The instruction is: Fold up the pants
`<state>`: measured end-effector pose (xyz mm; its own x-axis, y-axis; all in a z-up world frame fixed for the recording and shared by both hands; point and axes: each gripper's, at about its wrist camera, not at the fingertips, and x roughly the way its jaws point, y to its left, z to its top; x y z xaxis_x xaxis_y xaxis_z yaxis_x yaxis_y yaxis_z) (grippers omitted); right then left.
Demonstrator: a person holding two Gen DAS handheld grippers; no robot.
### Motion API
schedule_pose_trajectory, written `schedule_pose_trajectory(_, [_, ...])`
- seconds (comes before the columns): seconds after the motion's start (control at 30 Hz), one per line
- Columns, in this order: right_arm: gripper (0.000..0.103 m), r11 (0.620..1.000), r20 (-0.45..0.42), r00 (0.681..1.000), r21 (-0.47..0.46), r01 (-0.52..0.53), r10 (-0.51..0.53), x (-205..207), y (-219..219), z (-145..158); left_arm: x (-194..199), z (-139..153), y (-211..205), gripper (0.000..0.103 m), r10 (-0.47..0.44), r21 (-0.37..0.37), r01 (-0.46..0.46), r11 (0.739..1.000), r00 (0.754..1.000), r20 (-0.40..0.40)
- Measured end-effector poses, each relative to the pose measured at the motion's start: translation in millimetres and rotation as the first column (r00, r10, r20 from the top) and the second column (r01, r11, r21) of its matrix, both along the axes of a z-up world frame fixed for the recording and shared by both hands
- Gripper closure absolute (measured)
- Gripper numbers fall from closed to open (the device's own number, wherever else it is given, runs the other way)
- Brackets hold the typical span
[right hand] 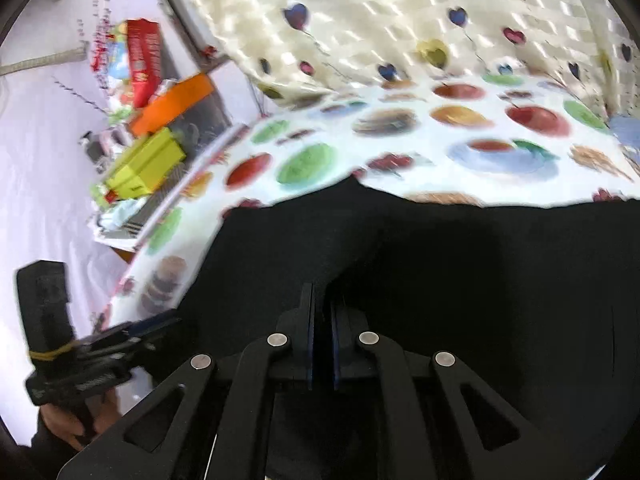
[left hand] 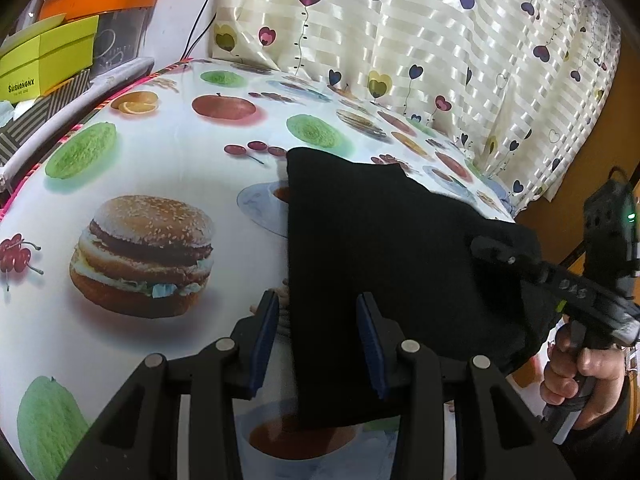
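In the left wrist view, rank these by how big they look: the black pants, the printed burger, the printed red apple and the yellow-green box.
1. Black pants, by far.
2. Printed burger.
3. Yellow-green box and printed red apple look alike; both sit farther away, so I won't rank them.

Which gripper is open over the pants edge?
The left gripper: its blue pads stand apart, straddling the black pants' left edge without pressing. The right gripper is shut, with black fabric around it.
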<state>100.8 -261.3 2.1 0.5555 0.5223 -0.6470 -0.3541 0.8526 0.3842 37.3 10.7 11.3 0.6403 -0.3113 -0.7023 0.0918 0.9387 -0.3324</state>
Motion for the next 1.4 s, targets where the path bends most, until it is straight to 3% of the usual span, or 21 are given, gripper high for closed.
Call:
schedule_pose_trajectory(0.07, [0.096,1.0,-0.064,0.998,-0.008,0.012,-0.013,10,-2,-16,-1,0,0,0.06,-0.004,0.011,0.004,1.0,1.0,0.0])
schedule_pose_trajectory(0.17, [0.091,0.999,-0.046,0.999,-0.035,-0.007,0.006,8,0,-10,-3,3,3,0.06,0.004,0.022,-0.004,1.0,1.0,-0.011])
schedule_pose_trajectory(0.27, [0.085,0.998,0.011,1.0,-0.063,0.025,-0.025,1,-6,2,-1,12,7,0.06,0.021,0.017,-0.022,1.0,1.0,0.007])
schedule_pose_trajectory(0.47, [0.085,1.0,0.086,0.996,0.014,0.002,-0.003,-12,-11,18,20,32,-11,0.06,-0.022,0.036,0.019,0.999,0.997,0.068])
schedule_pose_trajectory(0.57, [0.085,0.999,0.068,0.997,-0.026,-0.029,0.031,-8,-1,11,39,30,-27,0.061,-0.064,0.061,0.06,0.996,0.995,0.072])
schedule_pose_trajectory(0.67, [0.088,0.994,-0.011,0.999,-0.099,-0.046,0.045,6,7,-9,62,14,-37,0.061,-0.083,0.065,0.083,0.994,0.997,0.001])
schedule_pose_trajectory(0.77, [0.088,0.996,-0.003,0.999,-0.083,-0.045,0.045,8,3,-7,66,8,-44,0.061,-0.091,0.117,0.088,0.989,0.996,0.019])
schedule_pose_trajectory(0.9, [0.086,0.994,0.028,0.998,-0.091,-0.059,0.061,-8,1,-1,56,12,-39,0.061,-0.088,0.109,0.087,0.99,0.996,0.006])
schedule_pose_trajectory(1.07, [0.085,0.982,0.092,0.99,-0.163,-0.094,0.11,-50,3,6,12,21,-21,0.061,-0.057,0.117,0.049,0.992,0.997,0.061])
schedule_pose_trajectory(1.2, [0.082,0.969,0.058,0.987,-0.207,-0.133,0.148,-64,8,-9,-7,7,-7,0.061,-0.006,0.121,0.002,0.993,0.999,0.031])
schedule_pose_trajectory(1.27, [0.075,0.972,0.059,0.99,-0.209,-0.109,0.124,-63,5,-6,-7,1,-4,0.061,0.008,0.11,-0.009,0.994,1.0,0.007])
schedule_pose_trajectory(1.4, [0.075,0.97,0.047,0.994,-0.229,-0.082,0.095,-67,3,-7,-14,3,-3,0.061,0.024,0.105,-0.023,0.994,1.0,-0.009])
